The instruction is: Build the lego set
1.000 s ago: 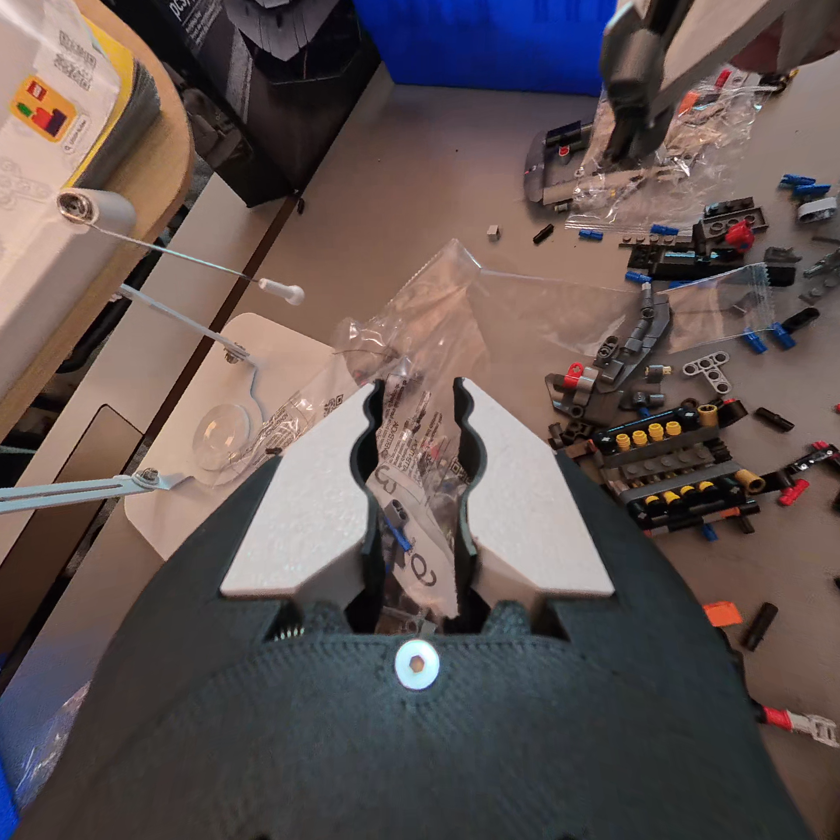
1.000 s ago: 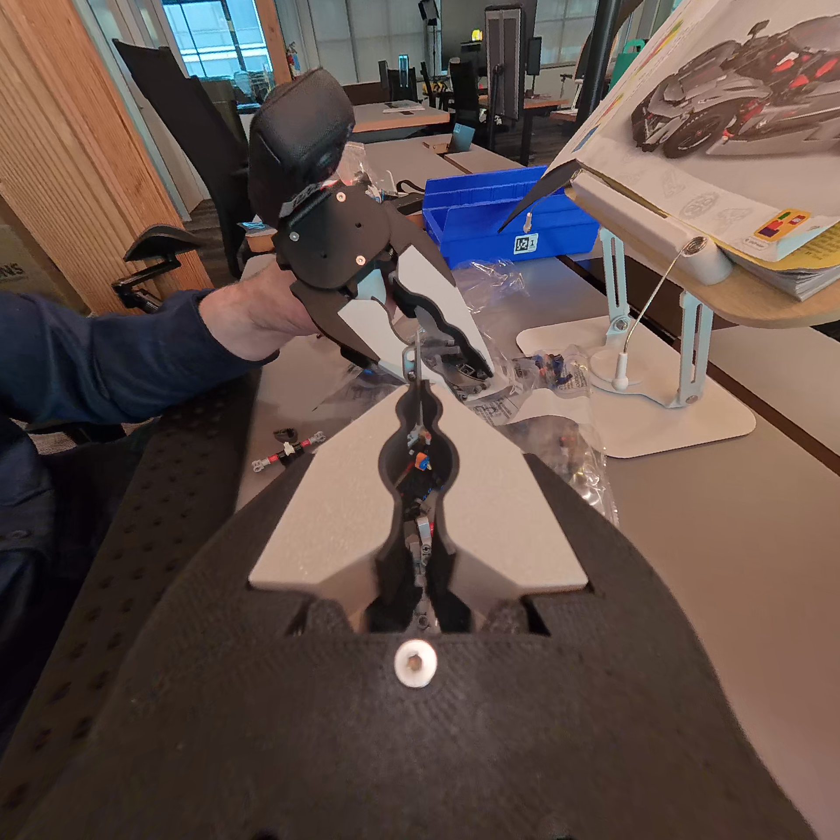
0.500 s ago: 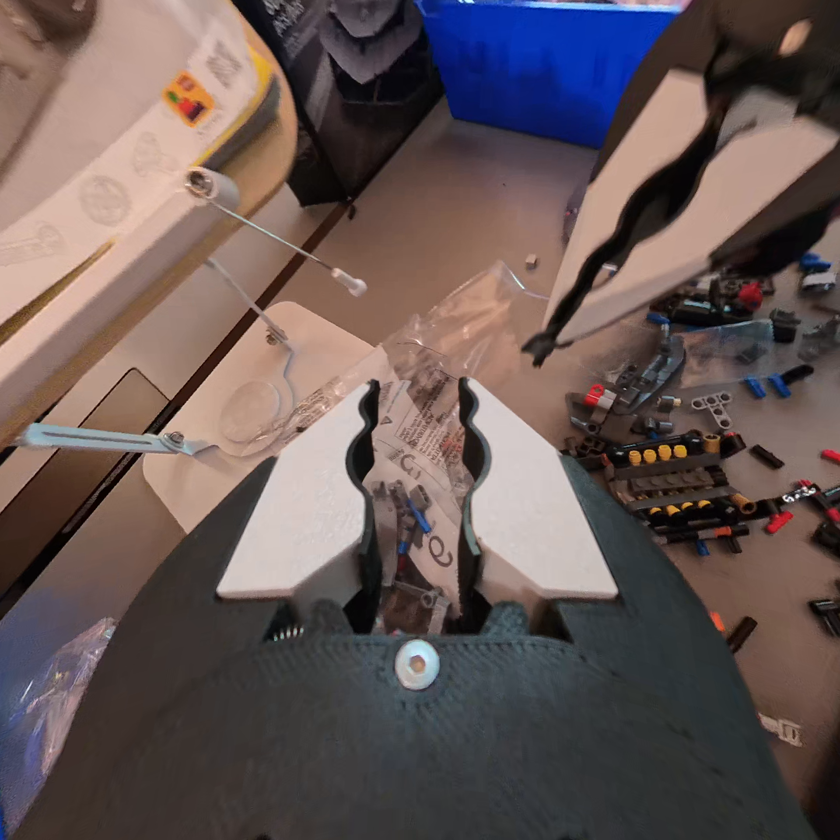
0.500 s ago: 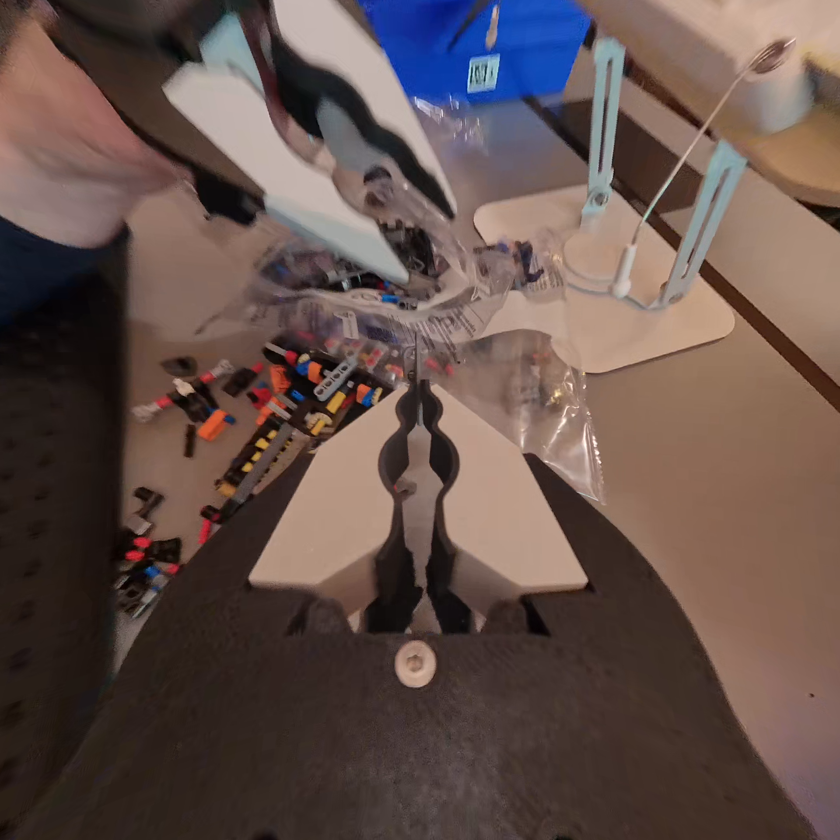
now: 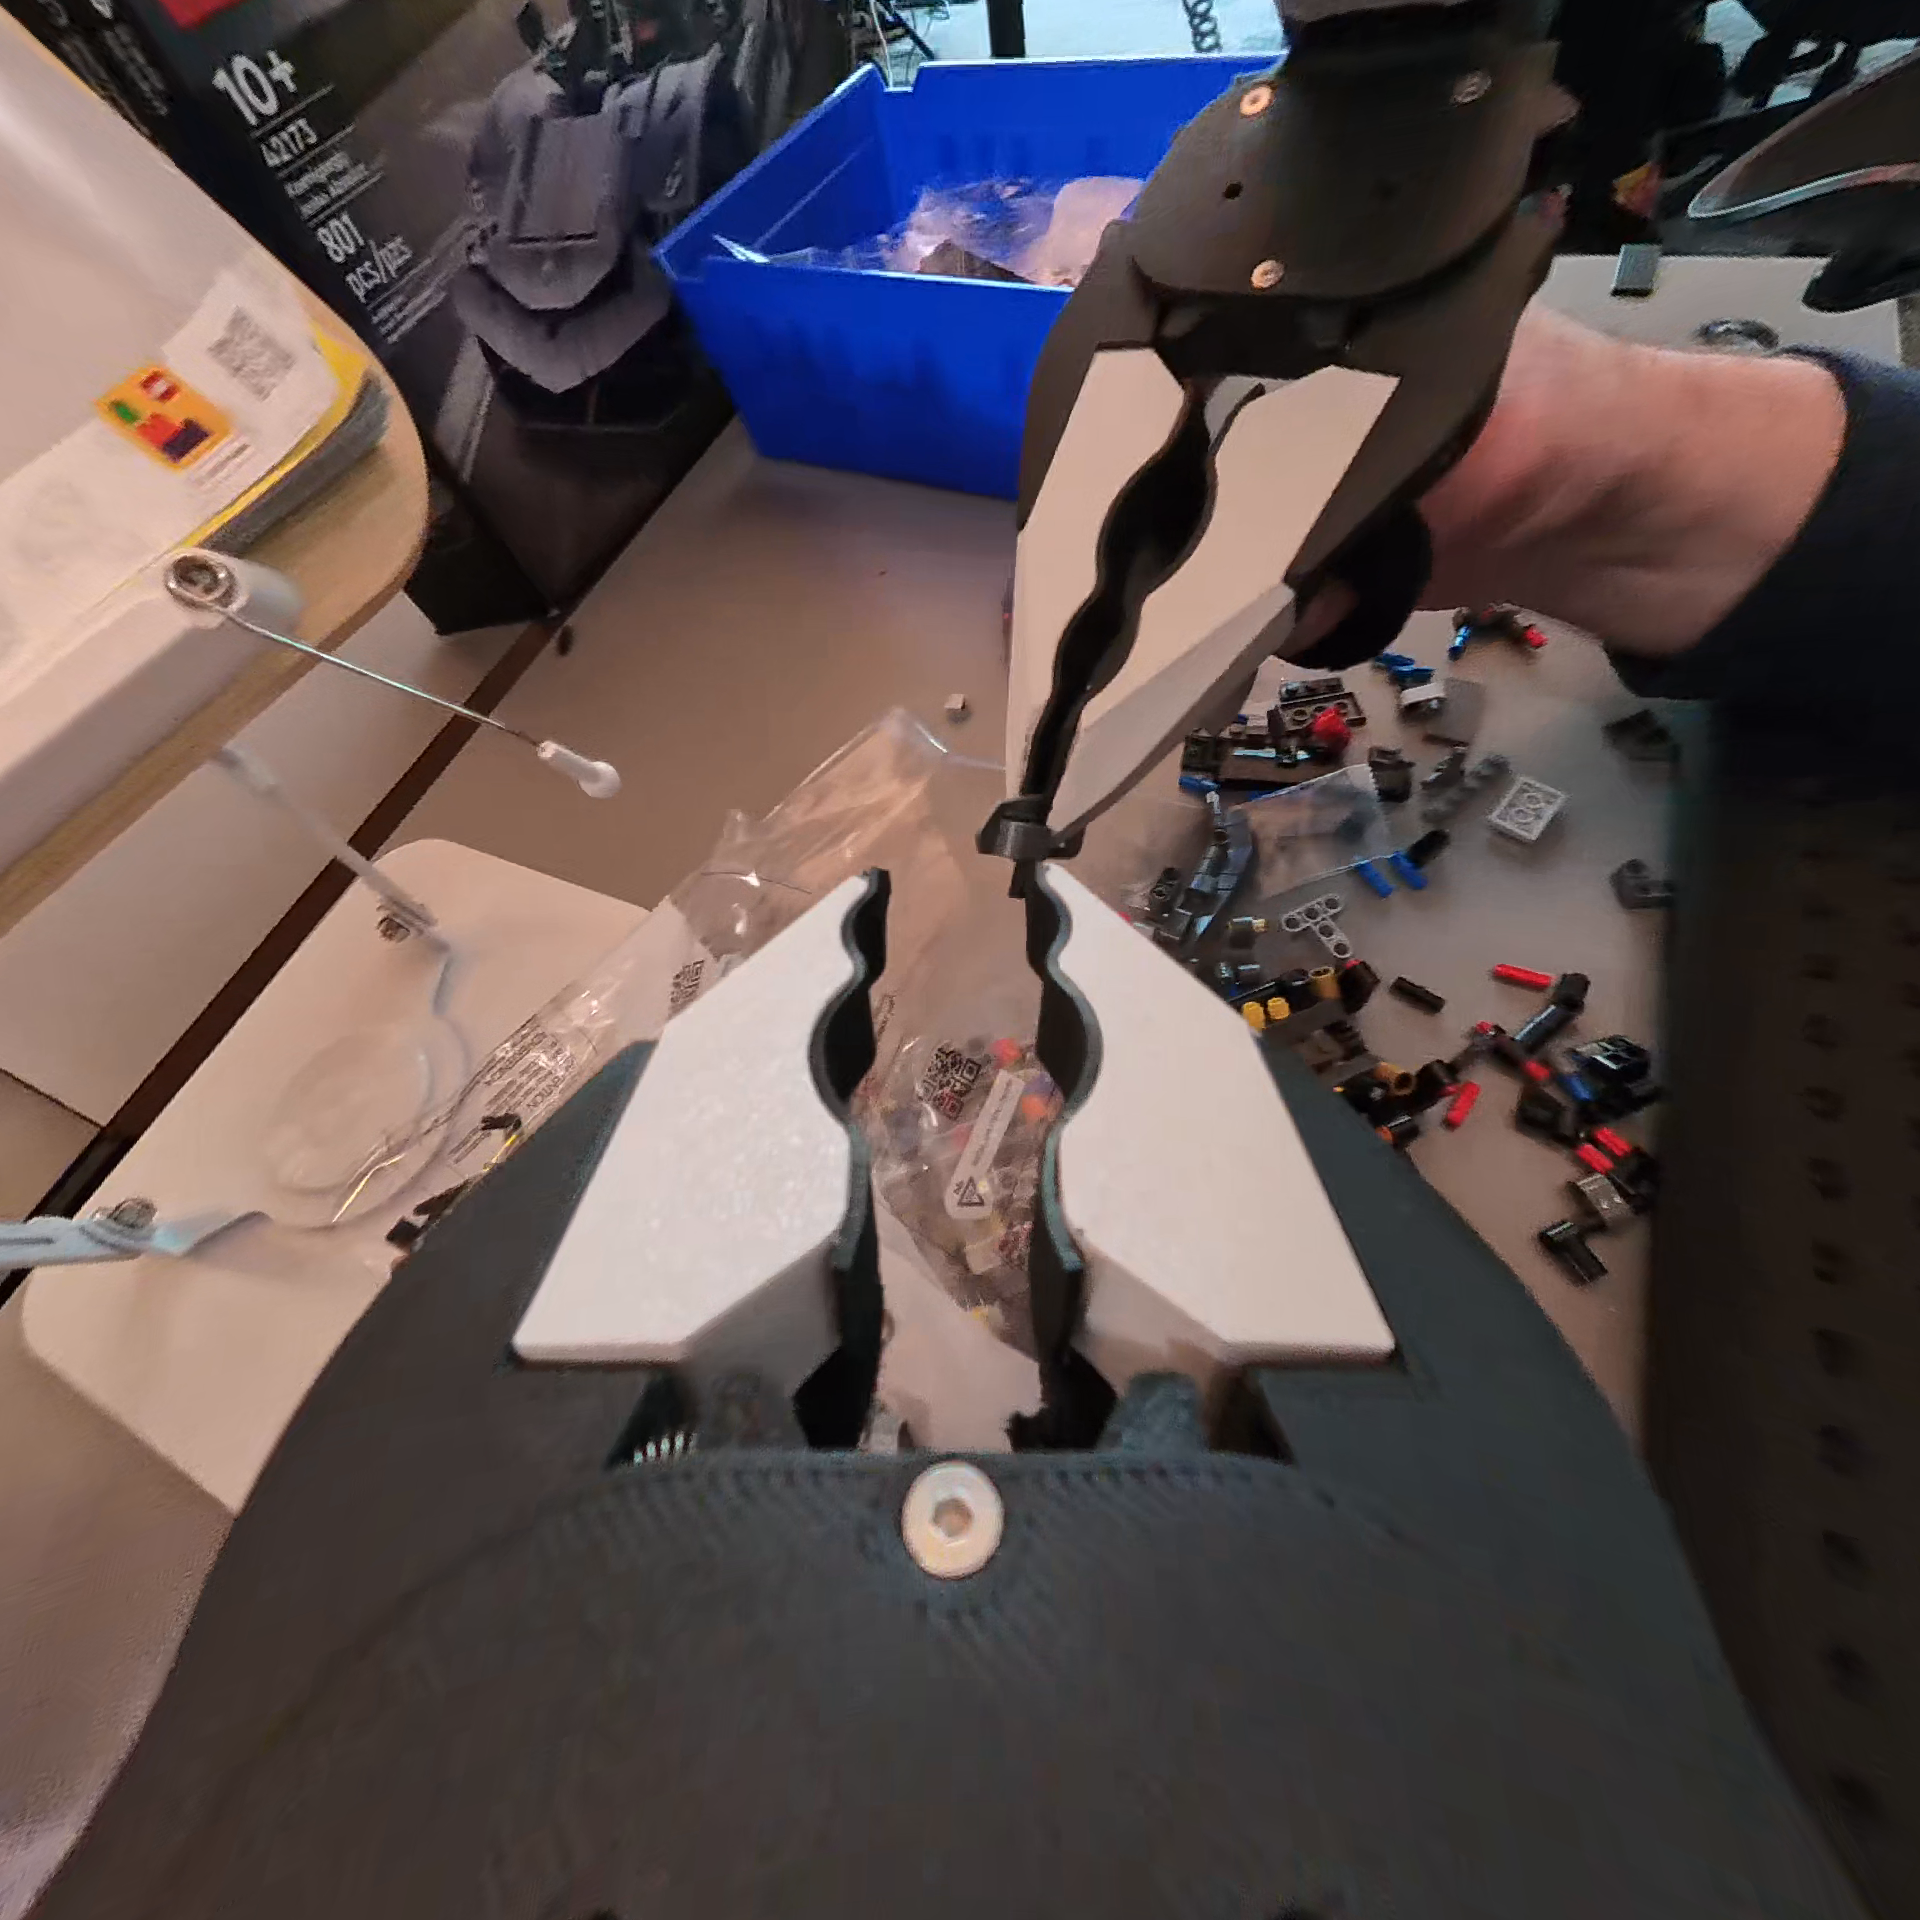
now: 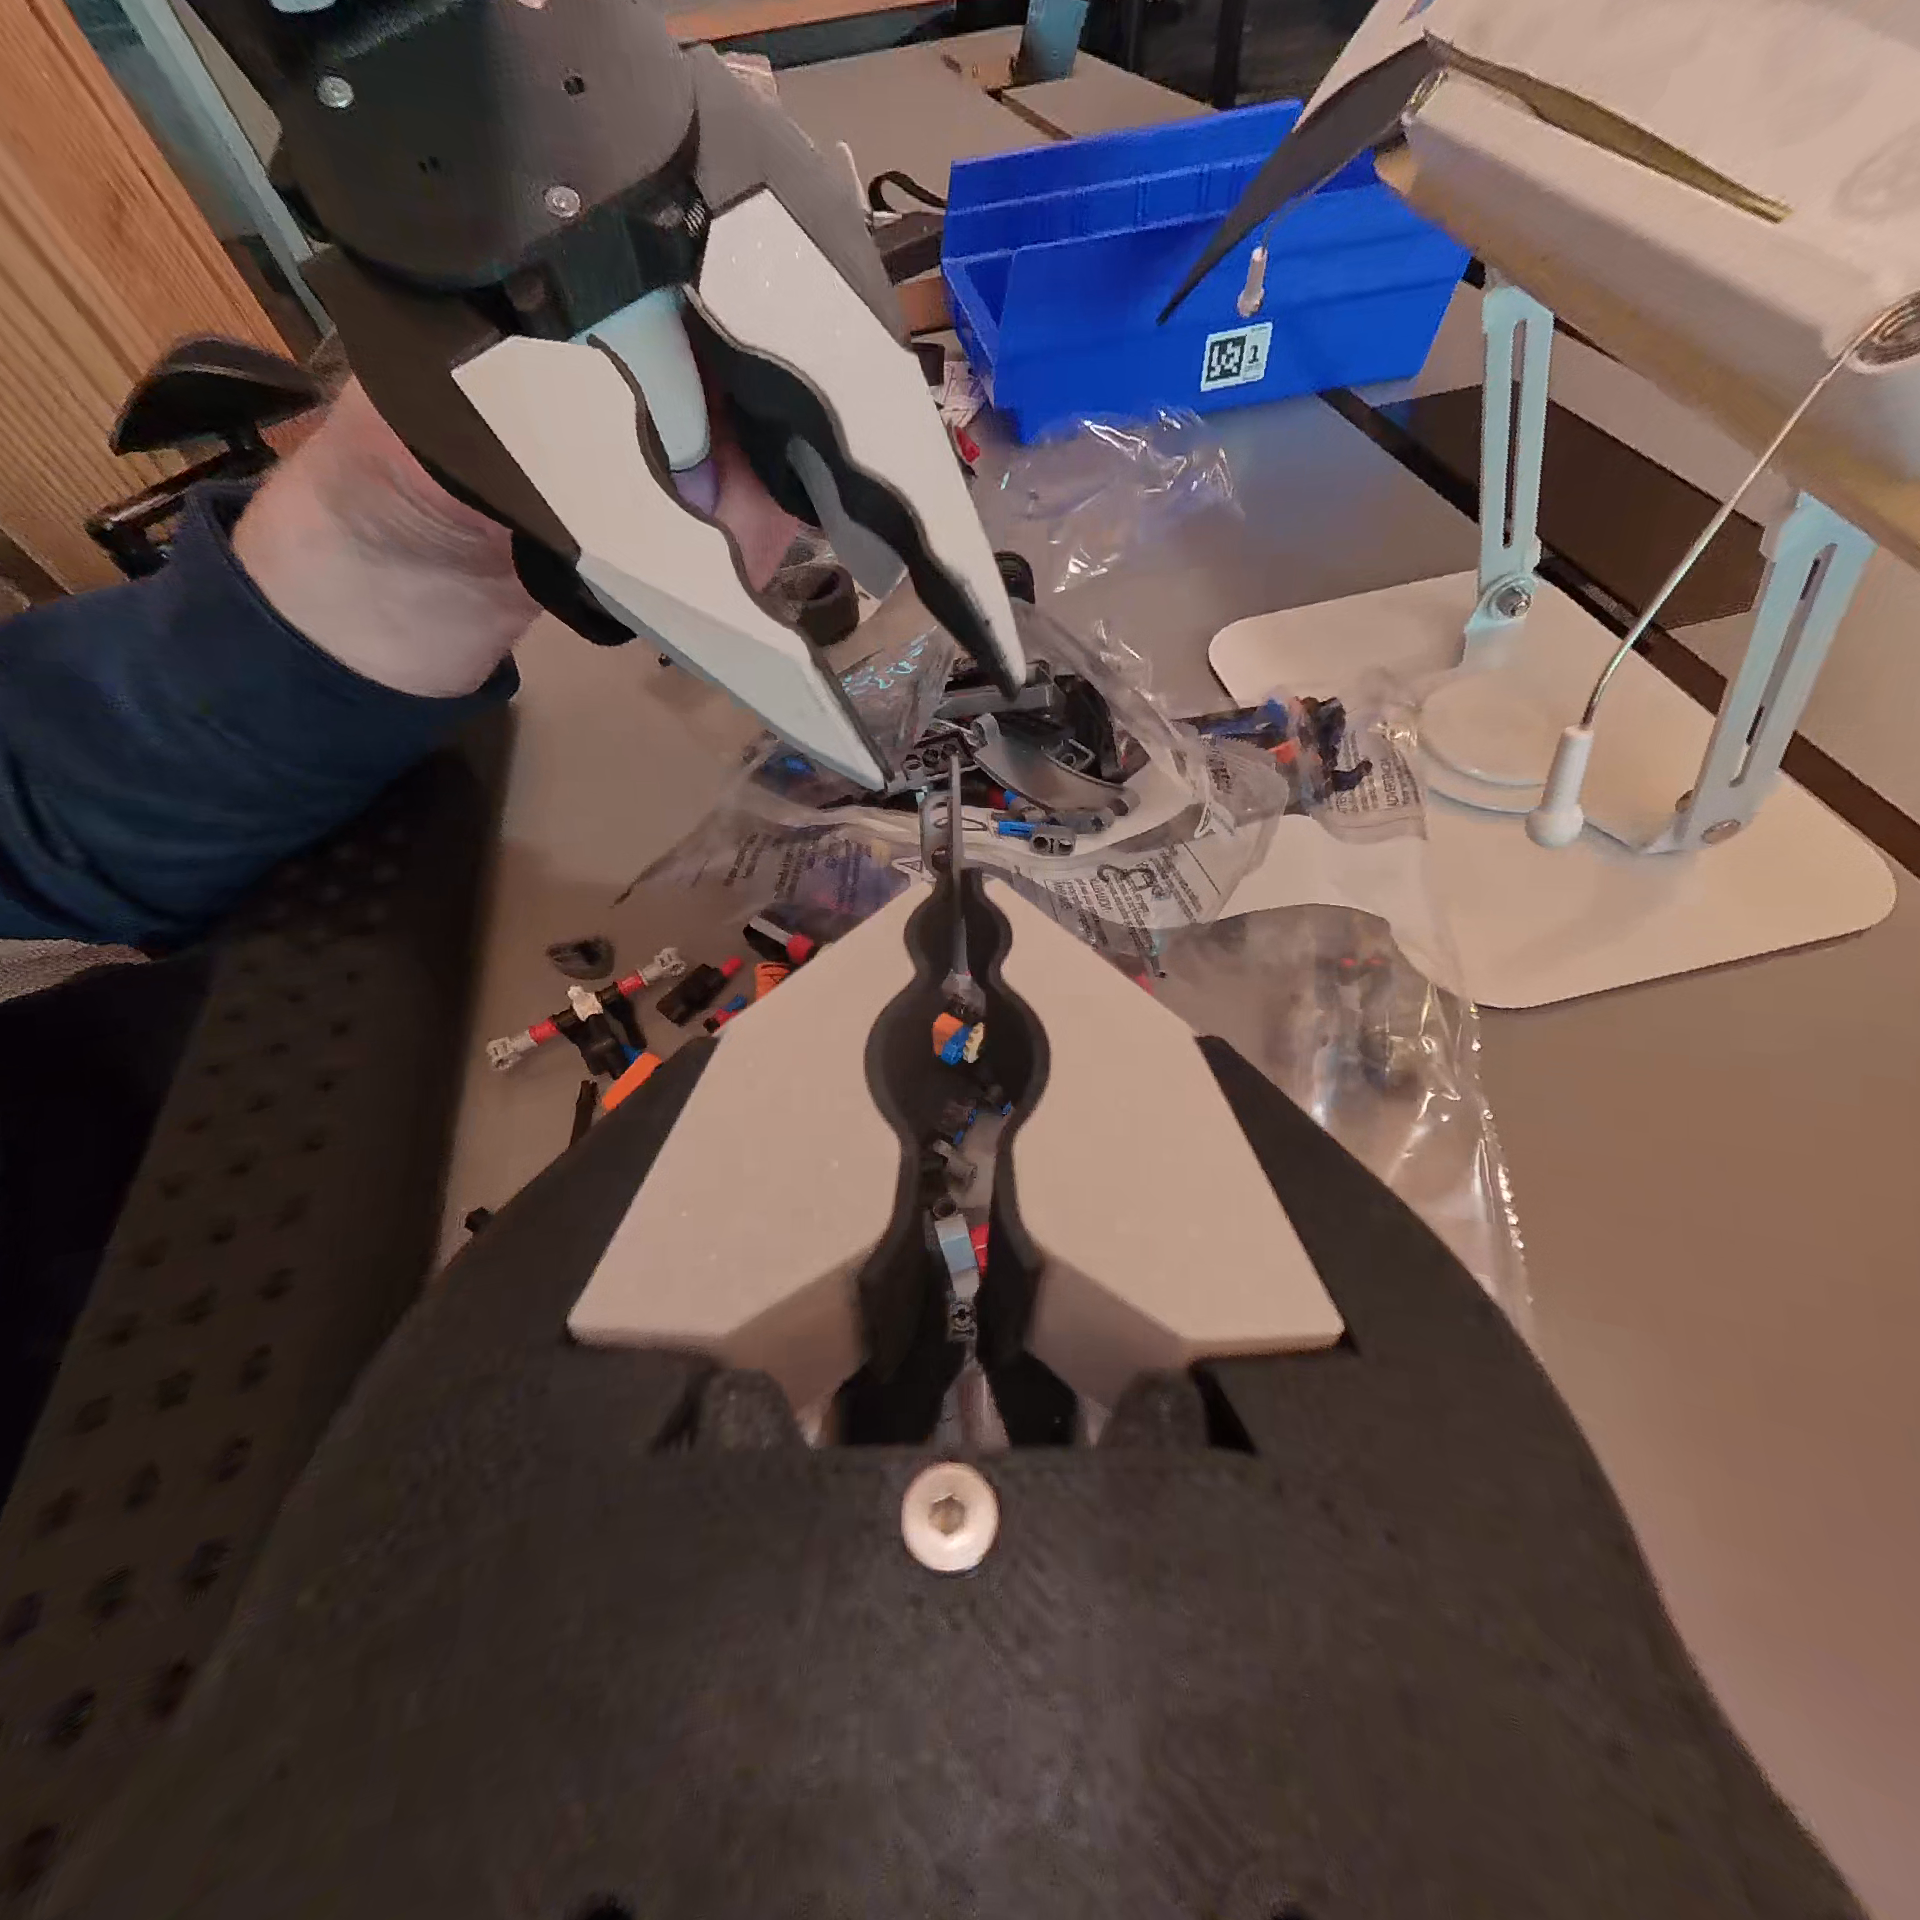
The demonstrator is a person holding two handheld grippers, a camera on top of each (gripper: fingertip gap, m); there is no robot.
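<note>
My left gripper [image 5: 961, 881] is open, its jaws either side of a clear plastic bag of small lego parts [image 5: 977, 1132] that lies on the grey table. In the right wrist view the left gripper [image 6: 940, 727] reaches down from the upper left, fingertips at the bag [image 6: 1132, 883]. My right gripper [image 6: 951, 883] is shut on a small dark grey lego piece [image 6: 940, 821]. In the left wrist view the right gripper [image 5: 1023, 831] comes down from the upper right. It holds the piece [image 5: 1010, 837] just above my left gripper's right fingertip.
Loose lego pieces [image 5: 1455, 1039] [image 6: 644, 997] lie scattered on the table. A blue bin [image 5: 883, 343] [image 6: 1195, 270] stands at the back beside the set's dark box [image 5: 499, 260]. A book stand with the instruction booklet [image 5: 156, 416] has a white base [image 6: 1558, 883]. A second bag [image 6: 1382, 1039] lies nearby. Only a small space, under 4 cm, lies between the two pairs of fingers.
My right gripper has moved with its small grey piece from the far bags to right above my left gripper's tips. The left gripper has stayed open over the bag.
</note>
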